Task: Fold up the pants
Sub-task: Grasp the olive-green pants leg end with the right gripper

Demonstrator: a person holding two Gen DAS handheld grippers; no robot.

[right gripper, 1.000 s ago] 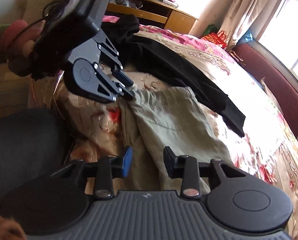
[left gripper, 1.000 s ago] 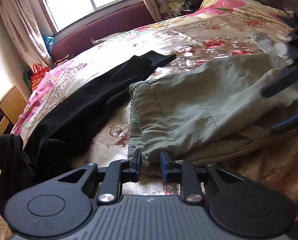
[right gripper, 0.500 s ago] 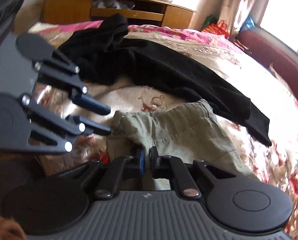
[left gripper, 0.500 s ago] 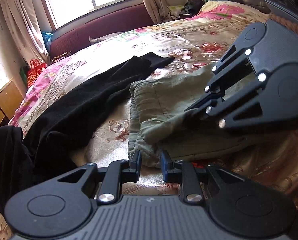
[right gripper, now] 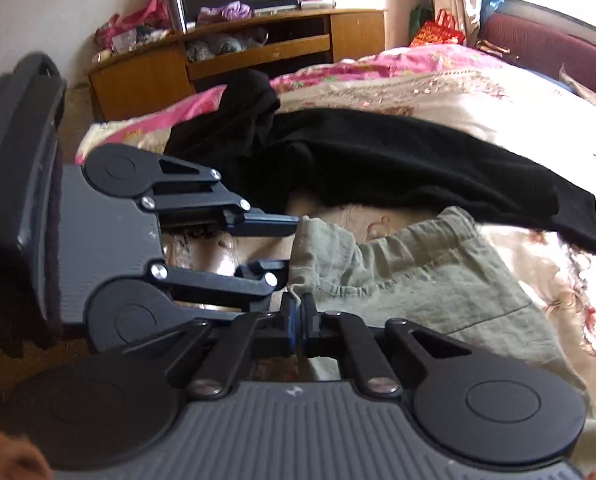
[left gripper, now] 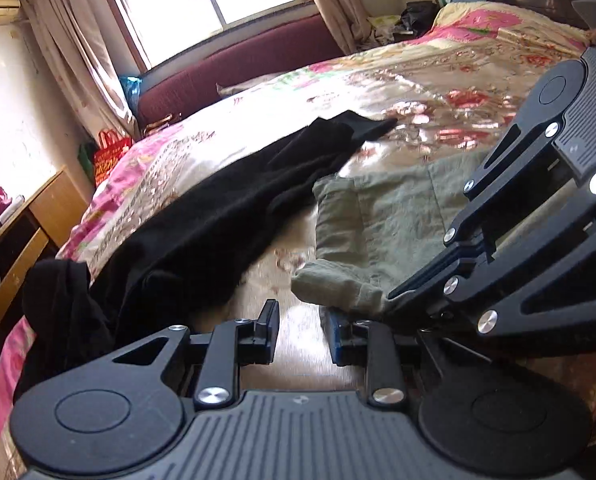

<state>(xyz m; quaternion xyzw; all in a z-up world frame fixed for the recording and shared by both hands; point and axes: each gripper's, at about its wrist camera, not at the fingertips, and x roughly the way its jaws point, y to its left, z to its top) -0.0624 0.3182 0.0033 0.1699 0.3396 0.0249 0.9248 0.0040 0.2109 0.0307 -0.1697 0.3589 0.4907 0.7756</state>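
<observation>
Olive green pants [left gripper: 382,216] lie on the floral bedspread, waistband toward me; they also show in the right wrist view [right gripper: 418,272]. My right gripper [right gripper: 298,322] is shut on the near waistband corner and lifts it; it crosses the left wrist view [left gripper: 394,298] from the right. My left gripper [left gripper: 302,330] is open and empty just in front of that lifted corner; in the right wrist view it [right gripper: 289,246] stands open at the waistband edge.
Black pants [left gripper: 217,216] lie stretched out left of the green pair, also seen in the right wrist view [right gripper: 398,164]. The bedspread [left gripper: 378,92] runs to a maroon headboard [left gripper: 241,68]. A wooden TV cabinet [right gripper: 233,52] stands beyond the bed's edge.
My right gripper shut on the waistband corner and pulled it up and toward my left gripper. My left gripper has opened wider and let the fabric go.
</observation>
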